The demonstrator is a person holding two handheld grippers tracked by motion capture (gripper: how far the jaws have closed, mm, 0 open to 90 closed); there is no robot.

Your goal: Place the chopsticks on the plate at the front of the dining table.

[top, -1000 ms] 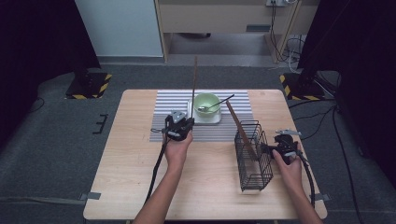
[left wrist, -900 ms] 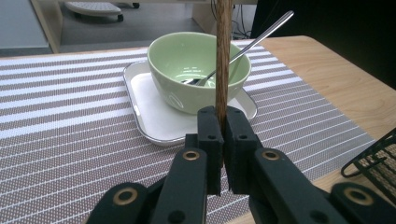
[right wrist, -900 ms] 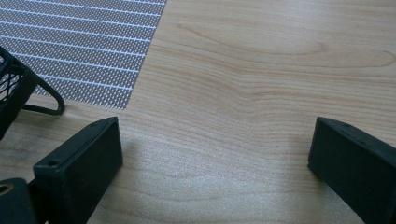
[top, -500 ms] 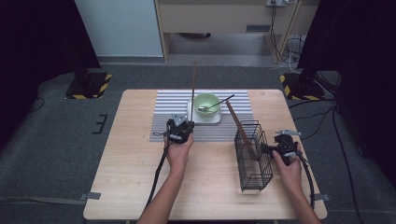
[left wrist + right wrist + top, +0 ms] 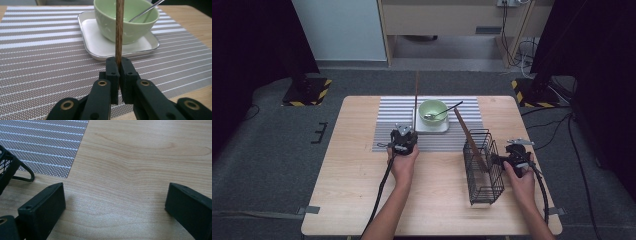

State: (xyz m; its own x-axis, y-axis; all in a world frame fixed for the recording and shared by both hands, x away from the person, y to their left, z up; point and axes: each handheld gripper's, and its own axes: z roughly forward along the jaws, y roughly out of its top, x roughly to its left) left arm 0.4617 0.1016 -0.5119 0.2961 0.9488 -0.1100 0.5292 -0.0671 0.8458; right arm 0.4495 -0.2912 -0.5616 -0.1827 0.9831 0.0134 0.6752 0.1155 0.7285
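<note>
While the right gripper [image 5: 115,202] rests wide-jawed on the table [image 5: 347,165], the left gripper [image 5: 119,65] clamps an upright chopstick [image 5: 119,30].

The left half of the light wooden surface [image 5: 347,165] lies bare, giving open passage beside the grey striped placemat [image 5: 387,125]. Ahead of the left tool [image 5: 119,63], clamped on a thin brown wooden stick [image 5: 119,30], the pale green ceramic bowl [image 5: 140,20] on its white square tray [image 5: 95,47] blocks the way forward. A tall black wire basket [image 5: 484,167] with a second wooden stick [image 5: 467,132] leaning out stands just beside the right tool [image 5: 501,161]. In the right gripper view, bare wood lies open between its wide-set jaws.
</note>
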